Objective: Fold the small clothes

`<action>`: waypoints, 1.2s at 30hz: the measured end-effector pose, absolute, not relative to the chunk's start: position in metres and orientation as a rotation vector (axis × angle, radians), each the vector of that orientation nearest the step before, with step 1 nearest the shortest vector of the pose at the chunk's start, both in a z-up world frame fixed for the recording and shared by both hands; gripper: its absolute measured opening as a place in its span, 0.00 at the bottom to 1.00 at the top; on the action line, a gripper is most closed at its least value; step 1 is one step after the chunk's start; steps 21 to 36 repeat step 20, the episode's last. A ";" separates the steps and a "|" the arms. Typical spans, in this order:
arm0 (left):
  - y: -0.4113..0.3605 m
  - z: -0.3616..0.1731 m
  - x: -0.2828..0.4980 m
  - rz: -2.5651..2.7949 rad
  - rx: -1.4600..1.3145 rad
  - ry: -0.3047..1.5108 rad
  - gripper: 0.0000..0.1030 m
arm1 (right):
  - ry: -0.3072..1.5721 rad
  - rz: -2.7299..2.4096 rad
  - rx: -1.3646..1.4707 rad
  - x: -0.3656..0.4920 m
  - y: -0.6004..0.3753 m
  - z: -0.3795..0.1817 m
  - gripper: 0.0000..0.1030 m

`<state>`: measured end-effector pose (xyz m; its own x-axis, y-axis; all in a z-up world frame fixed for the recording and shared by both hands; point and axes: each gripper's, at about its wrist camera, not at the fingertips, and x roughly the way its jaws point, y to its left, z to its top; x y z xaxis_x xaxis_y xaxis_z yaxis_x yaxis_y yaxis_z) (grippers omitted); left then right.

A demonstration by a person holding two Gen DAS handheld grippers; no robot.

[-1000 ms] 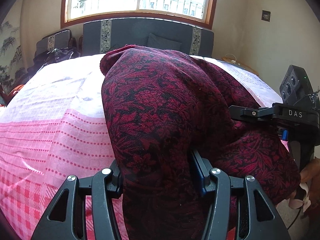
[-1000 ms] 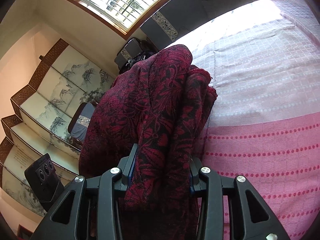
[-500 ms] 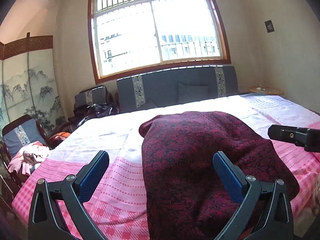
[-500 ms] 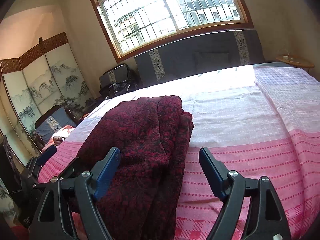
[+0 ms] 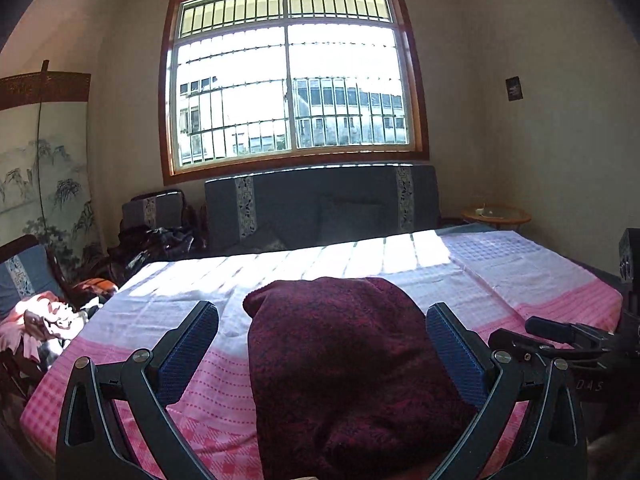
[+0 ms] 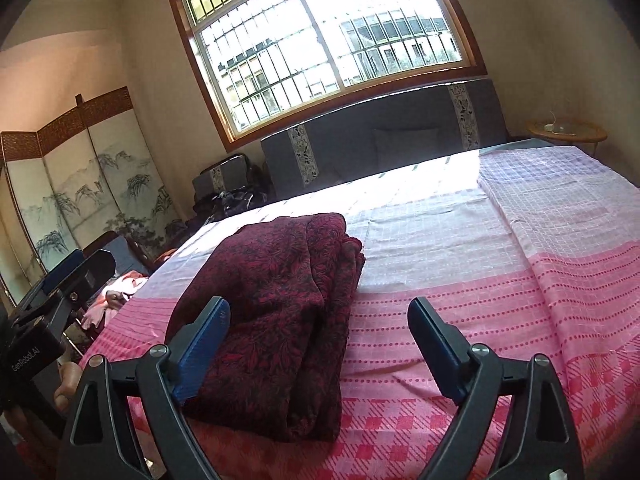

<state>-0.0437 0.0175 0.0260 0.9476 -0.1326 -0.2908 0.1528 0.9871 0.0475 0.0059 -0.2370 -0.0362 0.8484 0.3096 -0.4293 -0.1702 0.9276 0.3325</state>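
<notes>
A: Where do your two cameras sit?

B: Each rides behind its own jaws, looking forward and slightly down across the bed [image 5: 540, 276] toward the window [image 5: 288, 80]. Your left wrist view is level and centred, with the dark red folded garment [image 5: 344, 360] straight ahead and close.

A: And your right one?

B: It is rolled, so the window [image 6: 320, 40] slants, and the garment [image 6: 280, 312] lies left of centre.

A: What do they share?

B: Bed, garment, window, headboard [image 5: 320, 208] and painted screen [image 6: 92, 184]. Each also catches the other gripper at its edge.
</notes>
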 end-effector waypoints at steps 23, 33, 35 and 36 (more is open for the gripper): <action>0.019 0.008 -0.022 -0.083 0.028 0.416 1.00 | 0.484 0.186 0.217 -0.014 -0.232 -0.031 0.96; 0.019 0.008 -0.022 -0.083 0.028 0.416 1.00 | 0.484 0.186 0.217 -0.014 -0.232 -0.031 0.96; 0.019 0.008 -0.022 -0.083 0.028 0.416 1.00 | 0.484 0.186 0.217 -0.014 -0.232 -0.031 0.96; 0.019 0.008 -0.022 -0.083 0.028 0.416 1.00 | 0.484 0.186 0.217 -0.014 -0.232 -0.031 0.96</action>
